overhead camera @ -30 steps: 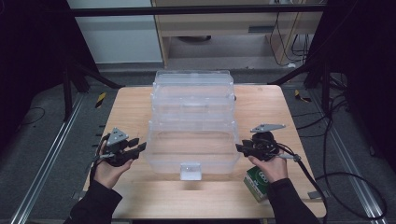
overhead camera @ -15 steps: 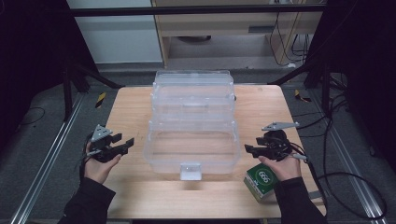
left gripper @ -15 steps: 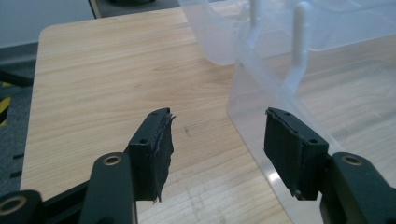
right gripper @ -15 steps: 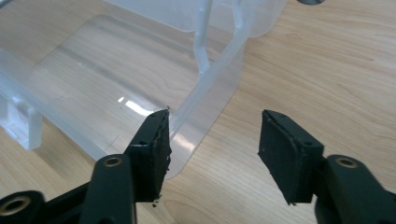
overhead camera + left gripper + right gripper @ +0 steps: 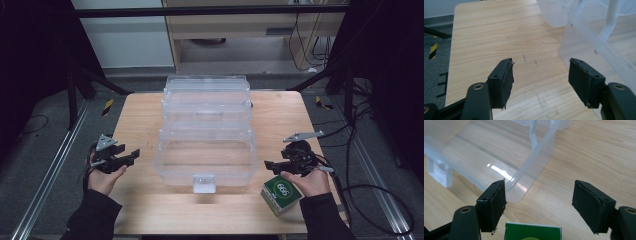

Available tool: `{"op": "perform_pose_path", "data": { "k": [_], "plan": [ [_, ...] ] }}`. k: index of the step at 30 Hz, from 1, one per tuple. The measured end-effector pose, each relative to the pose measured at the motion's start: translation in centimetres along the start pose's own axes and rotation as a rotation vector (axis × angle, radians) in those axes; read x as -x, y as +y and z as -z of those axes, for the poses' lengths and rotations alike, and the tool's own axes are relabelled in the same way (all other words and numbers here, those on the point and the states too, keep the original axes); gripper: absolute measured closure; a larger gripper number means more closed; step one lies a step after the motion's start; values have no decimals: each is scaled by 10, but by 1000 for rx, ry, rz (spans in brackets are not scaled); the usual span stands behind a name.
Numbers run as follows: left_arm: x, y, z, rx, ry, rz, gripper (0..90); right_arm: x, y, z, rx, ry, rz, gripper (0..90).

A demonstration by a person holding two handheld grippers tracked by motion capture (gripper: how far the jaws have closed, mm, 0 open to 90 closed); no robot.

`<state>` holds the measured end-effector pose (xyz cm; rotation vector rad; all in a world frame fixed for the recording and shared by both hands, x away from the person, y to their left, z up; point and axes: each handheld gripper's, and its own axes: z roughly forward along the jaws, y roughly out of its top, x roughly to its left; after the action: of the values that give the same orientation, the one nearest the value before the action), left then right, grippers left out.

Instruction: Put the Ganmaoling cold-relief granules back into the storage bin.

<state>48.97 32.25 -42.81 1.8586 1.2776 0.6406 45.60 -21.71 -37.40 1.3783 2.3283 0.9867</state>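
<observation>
Item: clear plastic tiered storage box [image 5: 206, 134], standing open mid-table with its upper trays stepped back toward the far edge and its white front latch [image 5: 203, 182] facing me. Bottom bin looks bare.

Item: green carton [image 5: 281, 193], on the wooden table [image 5: 140, 115] by the box's near right corner, just beside and partly under my right hand [image 5: 307, 181]. In the right gripper view its top edge [image 5: 532, 231] sits just below the jaws.

Item: my left gripper [image 5: 131, 155], to the left of the box and apart from it. Its jaws have just been opening and now stand wide, nothing between them but bare table; in the left gripper view [image 5: 540, 72] the box wall [image 5: 584, 45] lies off to the right.

Item: my right gripper [image 5: 268, 165], near the box's right front corner. Its jaws have also just been opening, stand well apart and grip nothing; in the right gripper view [image 5: 539, 197] the corner of the bin [image 5: 520, 192] lies ahead, close to the left pad.

Handling note, my own judgement: the carton looks like the next thing to go into the bin. To do it well I would tip the right gripper down, square the pads on two opposite flat faces of the carton, close firmly without crushing it, lift clear of the bin's rim, and keep the left gripper ready to steady the light box if it slides.
</observation>
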Motion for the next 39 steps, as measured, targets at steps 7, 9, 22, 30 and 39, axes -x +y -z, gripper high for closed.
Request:
{"op": "perform_pose_path", "data": {
  "k": [7, 9, 22, 30, 39],
  "plan": [
    [-9, -4, -1, -10, 28, 19, 344, -3, -5, 9, -71, -35, 35, 225],
    [-11, -5, -1, -14, 37, 24, 343, -3, -8, 11, -104, -42, 41, 204],
    [-10, -8, -5, -42, 48, 10, 336, -14, -17, 17, -236, -35, 76, 135],
    [-12, -9, -6, -56, 51, 9, 333, -17, -18, 10, -326, -40, 75, 106],
    [-10, -9, -7, -67, 49, 3, 331, -19, -20, 2, -368, -29, 85, 85]
  ]
}}
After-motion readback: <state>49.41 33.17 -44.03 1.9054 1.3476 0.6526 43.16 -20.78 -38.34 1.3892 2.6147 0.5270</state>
